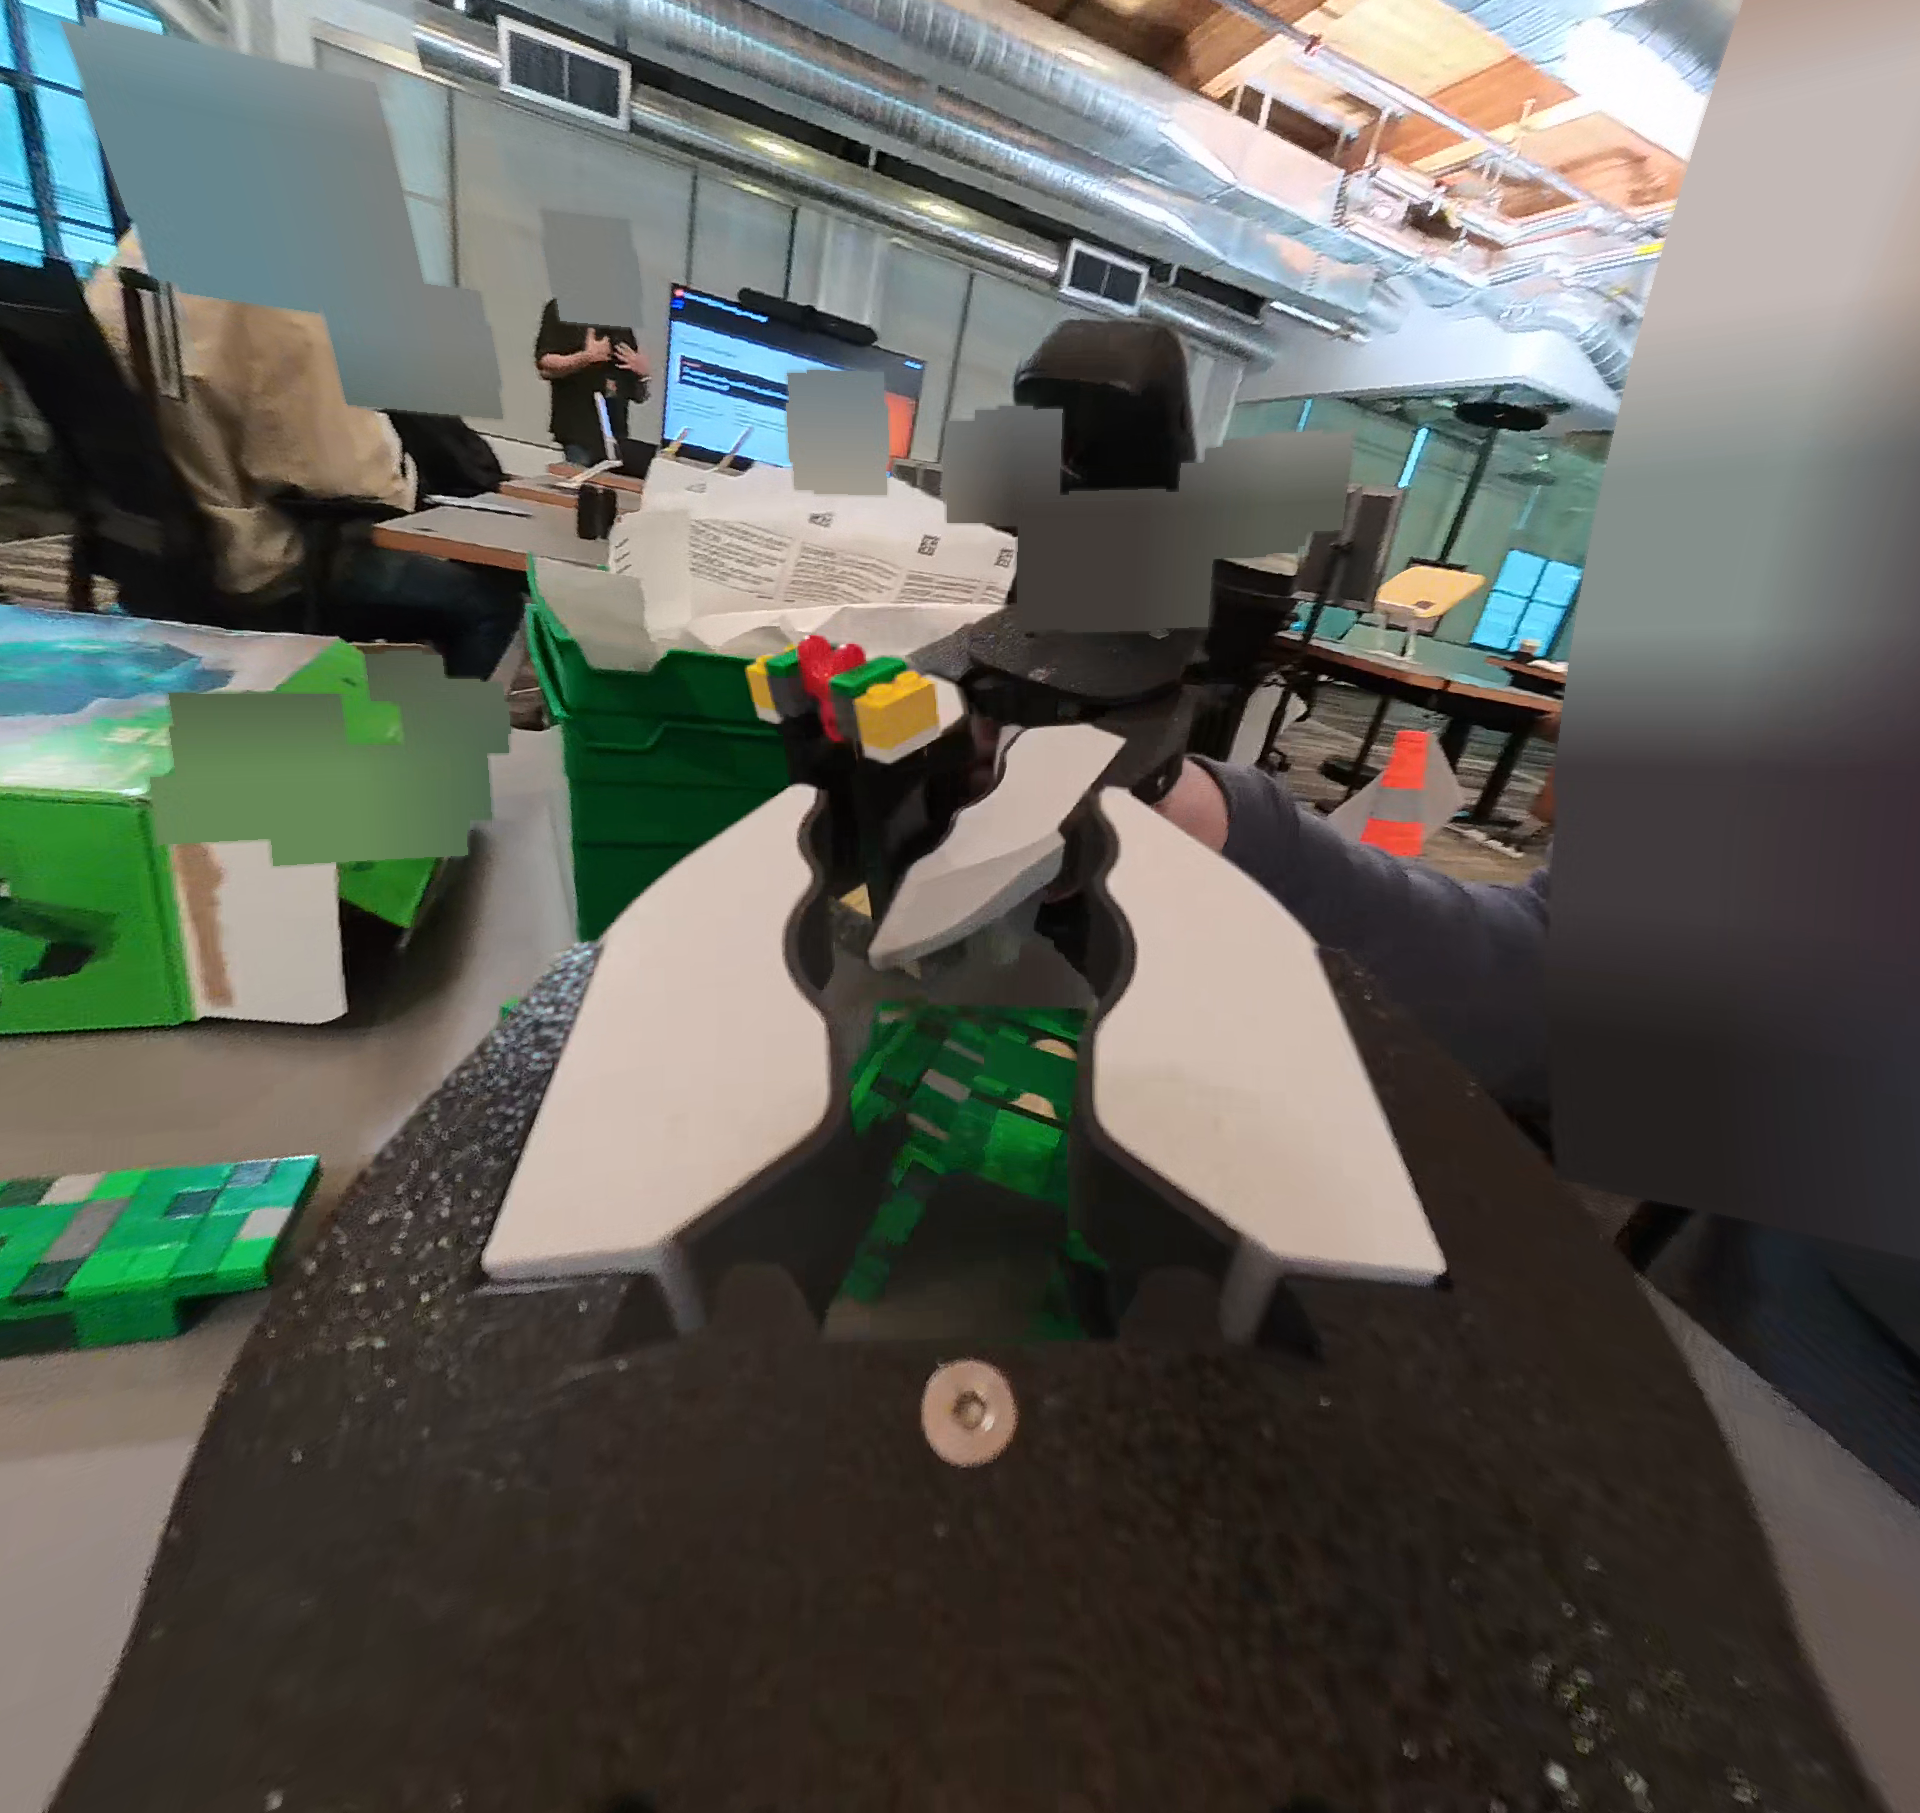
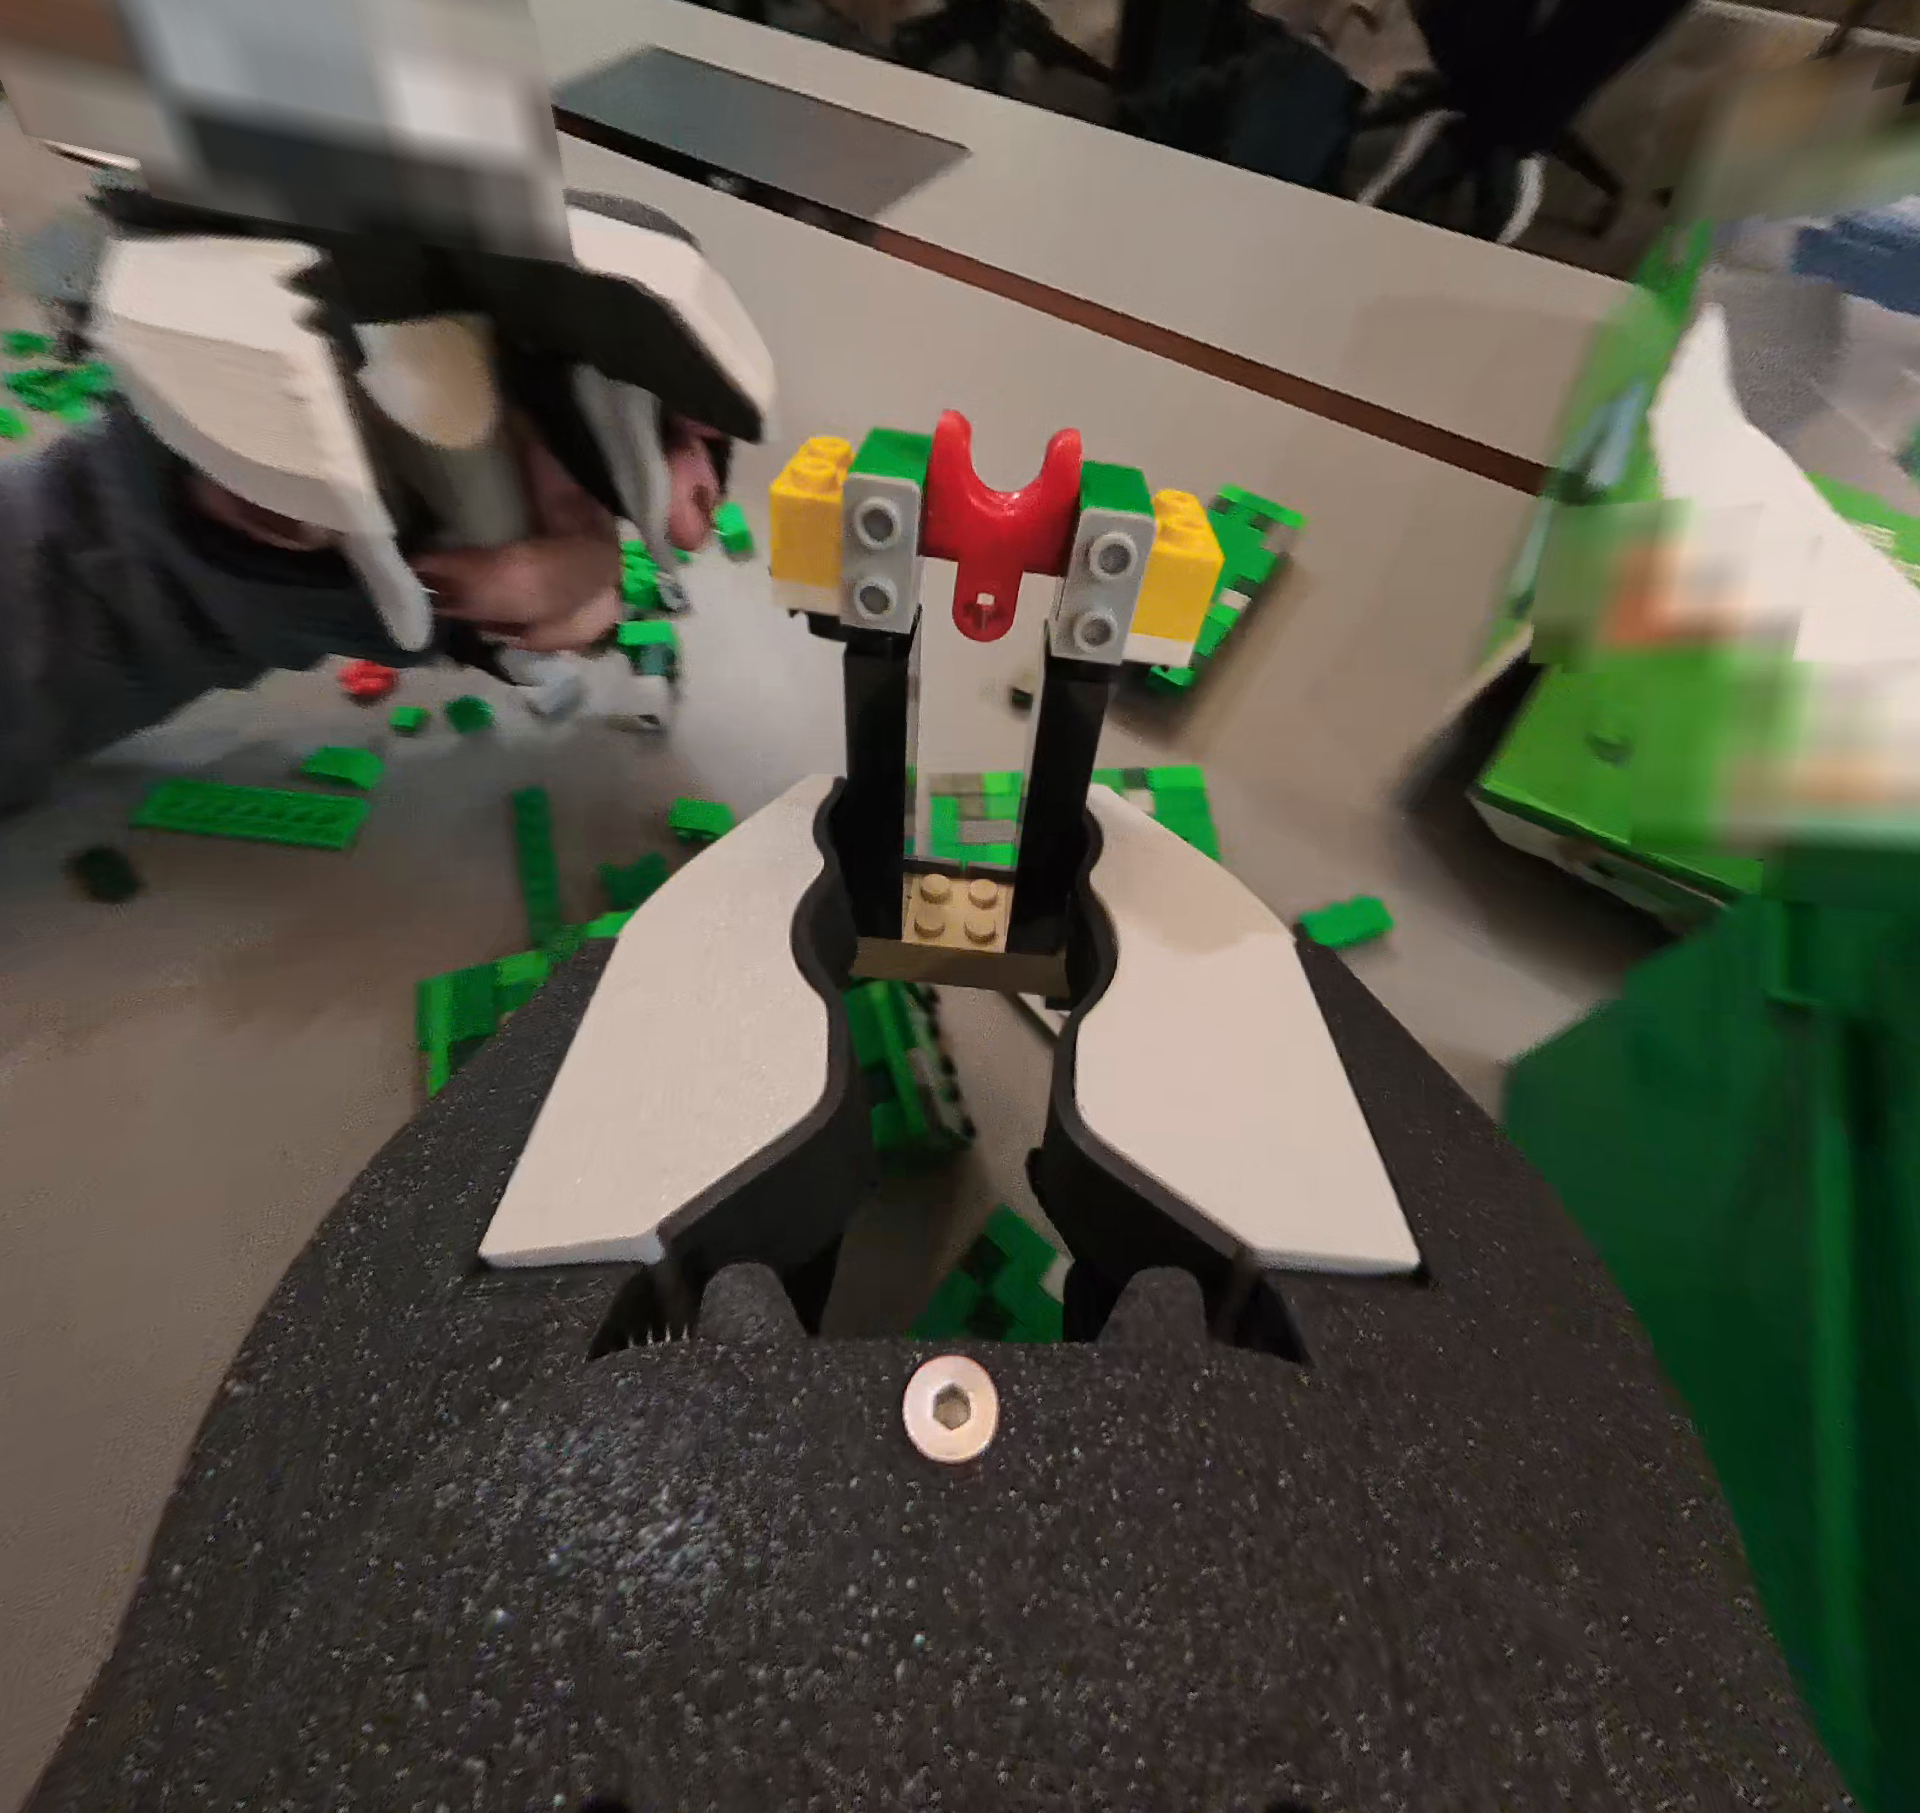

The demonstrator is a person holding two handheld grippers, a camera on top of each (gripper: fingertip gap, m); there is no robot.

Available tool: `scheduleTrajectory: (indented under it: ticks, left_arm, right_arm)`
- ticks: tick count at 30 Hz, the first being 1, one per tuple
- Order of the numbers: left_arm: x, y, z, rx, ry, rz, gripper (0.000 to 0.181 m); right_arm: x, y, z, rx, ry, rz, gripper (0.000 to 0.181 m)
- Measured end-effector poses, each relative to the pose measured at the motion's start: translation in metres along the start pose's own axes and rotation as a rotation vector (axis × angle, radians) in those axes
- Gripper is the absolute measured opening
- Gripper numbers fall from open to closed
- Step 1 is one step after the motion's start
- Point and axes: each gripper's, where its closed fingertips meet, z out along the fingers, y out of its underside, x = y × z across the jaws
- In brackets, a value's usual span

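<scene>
While its pale fingers (image 2: 1174, 1057) clamp the two black uprights of a small brick assembly (image 2: 977, 620), the right hand-held gripper (image 2: 961, 890) holds the model in the air above a grey tabletop (image 2: 208, 1036) strewn with loose green bricks (image 2: 249, 813). A tan stud plate sits between the uprights at the fingertips; the top carries grey, green and yellow bricks on either side of a red forked piece. By its look the model is light, rigid plastic and press-fitted, so it would likely part at the joints if squeezed or twisted hard; the black uprights near the base appear the firmest place to hold, the red fork and yellow end bricks the weakest.

Opposite, the left hand-held gripper (image 1: 956, 880) points back at the same assembly (image 1: 847, 698), its jaws standing apart and holding nothing, with the other tool's finger just in front of them. In the right wrist view it appears blurred and tilted at upper left, held by a hand in a dark sleeve. Farther off stand a green crate (image 1: 665, 766) stuffed with printed paper, a green carton (image 1: 94, 911), and people at desks beyond.
</scene>
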Motion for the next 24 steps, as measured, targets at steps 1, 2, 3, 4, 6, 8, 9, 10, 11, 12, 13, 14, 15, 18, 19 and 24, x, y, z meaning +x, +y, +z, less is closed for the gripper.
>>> scheduleTrajectory:
  ticks: [1,2,3,4,6,8,9,10,11,12,13,14,15,18,19,24]
  left_arm:
    - [-0.001,0.001,0.001,-0.004,-0.013,0.011,0.045]
    - [-0.002,0.002,0.001,-0.011,-0.021,0.018,0.046]
    - [-0.002,0.003,0.002,-0.019,-0.028,0.024,0.046]
    - [-0.003,0.003,0.003,-0.025,-0.034,0.029,0.047]
    - [-0.004,0.005,0.004,-0.034,-0.043,0.034,0.047]
    - [-0.006,0.007,0.005,-0.044,-0.055,0.036,0.047]
    - [-0.007,0.009,0.005,-0.052,-0.064,0.037,0.047]
    - [-0.008,0.010,0.006,-0.061,-0.070,0.039,0.047]
    - [-0.009,0.012,0.006,-0.069,-0.077,0.043,0.047]
    - [-0.010,0.013,0.006,-0.075,-0.083,0.048,0.047]
    - [-0.010,0.013,0.007,-0.080,-0.087,0.052,0.047]
    - [-0.011,0.014,0.007,-0.085,-0.091,0.056,0.047]
    - [-0.011,0.015,0.007,-0.091,-0.096,0.061,0.046]
    - [-0.014,0.016,0.007,-0.102,-0.113,0.070,0.046]
    - [-0.014,0.017,0.007,-0.106,-0.116,0.072,0.046]
    - [-0.025,0.017,0.002,-0.122,-0.184,0.091,0.045]
  right_arm:
    - [0.006,0.002,-0.002,-0.016,0.037,-0.006,0.038]
    - [0.011,0.004,-0.003,-0.032,0.068,-0.012,0.037]
    - [0.017,0.007,-0.005,-0.050,0.105,-0.013,0.038]
    - [0.023,0.010,-0.006,-0.074,0.142,-0.014,0.037]
    - [0.033,0.024,-0.008,-0.164,0.192,-0.015,0.038]
    - [0.040,0.037,-0.009,-0.245,0.225,-0.015,0.038]
    - [0.043,0.041,-0.010,-0.263,0.240,-0.013,0.038]
    - [0.045,0.044,-0.010,-0.276,0.249,-0.009,0.037]
    - [0.047,0.046,-0.011,-0.289,0.257,-0.004,0.038]
    - [0.049,0.050,-0.011,-0.307,0.265,-0.001,0.037]
    - [0.051,0.053,-0.011,-0.328,0.275,0.001,0.037]
    - [0.053,0.058,-0.011,-0.351,0.285,-0.001,0.038]
    - [0.055,0.062,-0.012,-0.375,0.295,-0.004,0.038]
    - [0.058,0.071,-0.011,-0.424,0.308,-0.007,0.038]
    - [0.058,0.072,-0.011,-0.433,0.308,-0.007,0.038]
    - [0.057,0.077,-0.006,-0.427,0.280,0.011,0.038]
